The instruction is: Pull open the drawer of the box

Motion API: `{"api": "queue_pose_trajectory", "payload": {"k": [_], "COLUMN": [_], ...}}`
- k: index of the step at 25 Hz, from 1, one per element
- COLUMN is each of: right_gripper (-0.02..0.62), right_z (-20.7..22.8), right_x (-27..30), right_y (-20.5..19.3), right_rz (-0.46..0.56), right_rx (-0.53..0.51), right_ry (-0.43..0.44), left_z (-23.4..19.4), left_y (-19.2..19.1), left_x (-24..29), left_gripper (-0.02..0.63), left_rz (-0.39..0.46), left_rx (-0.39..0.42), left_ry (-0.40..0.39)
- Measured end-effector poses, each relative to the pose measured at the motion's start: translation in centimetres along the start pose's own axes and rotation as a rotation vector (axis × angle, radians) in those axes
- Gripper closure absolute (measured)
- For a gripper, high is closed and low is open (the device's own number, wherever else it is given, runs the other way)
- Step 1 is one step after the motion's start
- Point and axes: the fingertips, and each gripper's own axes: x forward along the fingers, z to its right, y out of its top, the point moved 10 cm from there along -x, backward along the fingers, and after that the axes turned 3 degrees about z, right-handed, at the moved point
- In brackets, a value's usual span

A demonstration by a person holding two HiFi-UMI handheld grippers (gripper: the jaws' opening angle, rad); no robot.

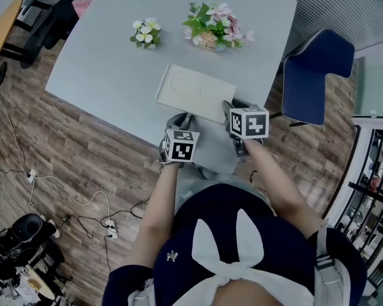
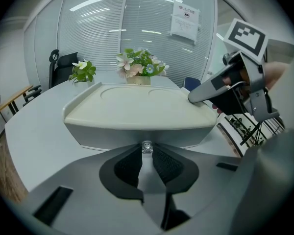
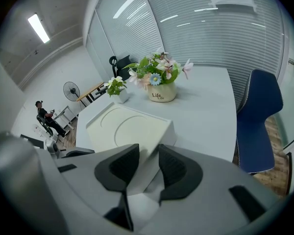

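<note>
A flat cream box (image 1: 198, 91) lies near the front edge of the grey table (image 1: 108, 62). Its drawer front (image 2: 108, 137) faces me and carries a small clear knob (image 2: 146, 147). My left gripper (image 2: 146, 153) is shut on that knob, with both pads pressed against it. In the head view, this left gripper (image 1: 184, 120) sits at the box's front side. My right gripper (image 3: 147, 164) is closed over the box's near right corner (image 3: 159, 136). One of its fingers (image 2: 206, 93) lies on the lid.
A small pot of white flowers (image 1: 145, 32) and a larger bouquet in a pot (image 1: 212, 27) stand behind the box. A blue chair (image 1: 316, 75) is at the table's right side. Cables and a power strip (image 1: 108, 225) lie on the wooden floor at left.
</note>
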Motion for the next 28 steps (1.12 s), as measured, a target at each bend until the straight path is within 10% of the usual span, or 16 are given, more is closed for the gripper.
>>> {"api": "queue_pose_trajectory", "payload": {"k": [28], "right_gripper": [0.466], "right_z": [0.1], "right_x": [-0.2], "right_y": [-0.3], "right_rz": [0.024], "right_rx": [0.031], "right_ry": [0.004], "left_z": [0.3], "left_y": [-1.3], "left_x": [-1.4], "left_gripper": [0.526], "left_rz": [0.004], "left_rx": [-0.003], "left_ry": [-0.004]}}
